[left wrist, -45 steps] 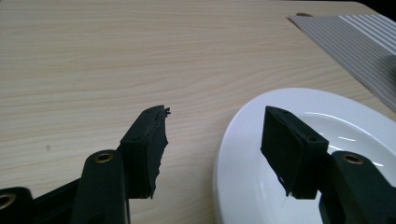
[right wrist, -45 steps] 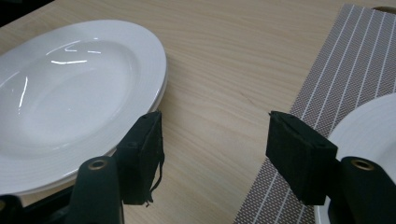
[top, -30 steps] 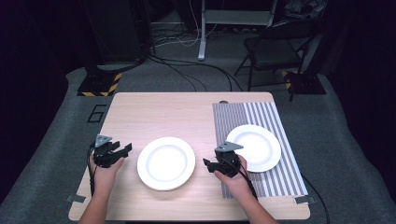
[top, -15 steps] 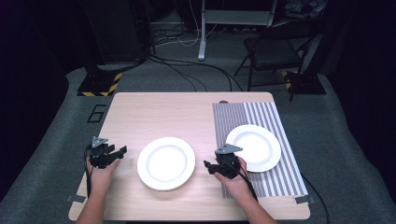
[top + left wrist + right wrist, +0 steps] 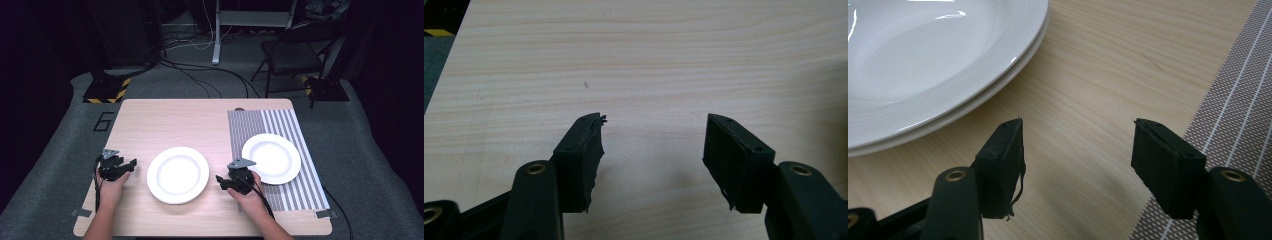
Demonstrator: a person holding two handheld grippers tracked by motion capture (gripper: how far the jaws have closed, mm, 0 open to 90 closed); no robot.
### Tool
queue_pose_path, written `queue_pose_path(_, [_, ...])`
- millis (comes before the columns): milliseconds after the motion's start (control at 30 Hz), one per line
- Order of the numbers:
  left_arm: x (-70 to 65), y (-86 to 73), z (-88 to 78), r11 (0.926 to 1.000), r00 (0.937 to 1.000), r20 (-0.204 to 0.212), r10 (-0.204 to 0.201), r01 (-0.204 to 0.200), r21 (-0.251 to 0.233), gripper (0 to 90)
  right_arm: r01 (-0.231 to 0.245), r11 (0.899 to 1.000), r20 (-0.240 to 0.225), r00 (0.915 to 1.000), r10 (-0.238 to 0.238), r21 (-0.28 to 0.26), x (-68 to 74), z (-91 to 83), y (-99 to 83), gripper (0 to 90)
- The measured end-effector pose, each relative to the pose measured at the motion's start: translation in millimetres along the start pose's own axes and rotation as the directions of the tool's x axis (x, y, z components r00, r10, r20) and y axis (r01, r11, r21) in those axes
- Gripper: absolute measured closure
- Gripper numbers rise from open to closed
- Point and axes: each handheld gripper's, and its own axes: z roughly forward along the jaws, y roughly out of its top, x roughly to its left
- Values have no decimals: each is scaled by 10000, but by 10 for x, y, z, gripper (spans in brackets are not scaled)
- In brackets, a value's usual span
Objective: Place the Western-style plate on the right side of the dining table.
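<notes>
So there's a white plate stack (image 5: pixel 178 174) sitting near the front middle of the worktop (image 5: pixel 165 120), and in the right gripper view you can see it's really two plates nested, one rim peeking out under the other. Another single white plate (image 5: pixel 271 158) is already on the striped placemat (image 5: pixel 270 120) off to the right, so my guess is the job is dealing plates out to place settings. The left gripper (image 5: pixel 131 163) and right gripper (image 5: pixel 219 179) sit on either side of the stack, both low to the wood, jaws spread wide and holding nothing. The right one is just beside the stack's rim, with the mat edge on its other side; the left one looks out over bare wood. Flanking it like that makes sense for lifting the top plate off.
</notes>
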Motion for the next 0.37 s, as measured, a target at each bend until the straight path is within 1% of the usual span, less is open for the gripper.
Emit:
queue_pose_path(133, [-10, -4, 28, 10000, 10000, -31, 42, -42, -55, 405, 82, 9999, -3, 10000, -82, 66, 13, 21, -13, 369])
queue_pose_path(200, [-9, -5, 43, 9999, 9999, -50, 129, -129, 49, 405, 101, 9999, -12, 9999, -101, 87, 15, 29, -24, 366])
queue_pose_path(367, [-19, -11, 78, 9996, 9996, -115, 273, -272, 88, 404, 105, 9999, 22, 9999, -105, 97, 6, 47, -44, 362])
